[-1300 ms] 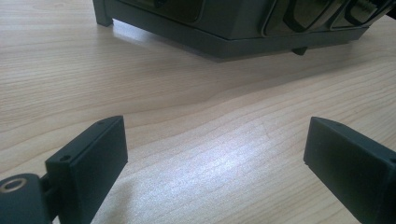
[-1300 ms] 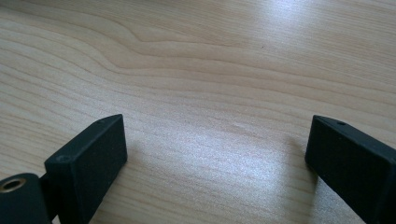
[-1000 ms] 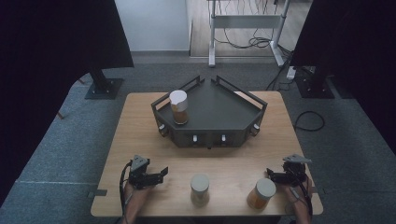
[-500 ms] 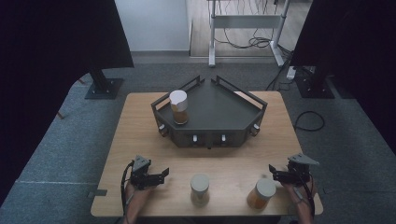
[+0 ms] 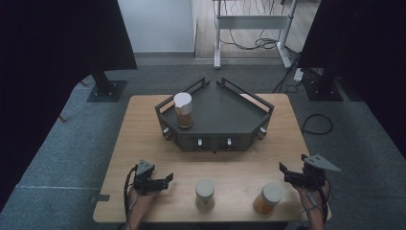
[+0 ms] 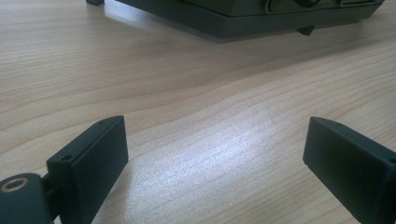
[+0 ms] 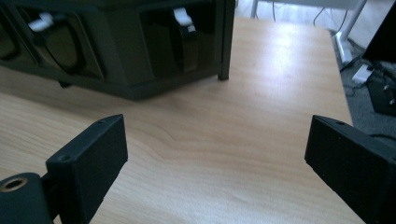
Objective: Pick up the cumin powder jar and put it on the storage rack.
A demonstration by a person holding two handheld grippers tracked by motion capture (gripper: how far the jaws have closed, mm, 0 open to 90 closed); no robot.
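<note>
Both grippers stand open and empty – left gripper (image 5: 166, 178) at seven o'clock, right gripper (image 5: 283, 171) at four. The amber jar (image 5: 268, 199) sits just beside the right one; its contents are hard to make out.

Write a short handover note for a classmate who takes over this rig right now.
Left gripper: open, empty, low over the table.
Right gripper: open, empty, beside the orange jar.
Things: one jar stands on the dark tray, at its left corner. The pale jar and the orange jar stand on the table's near edge.
Done: seemingly one jar on the tray.
Left: probably the two near jars; neither is gripped yet.
</note>
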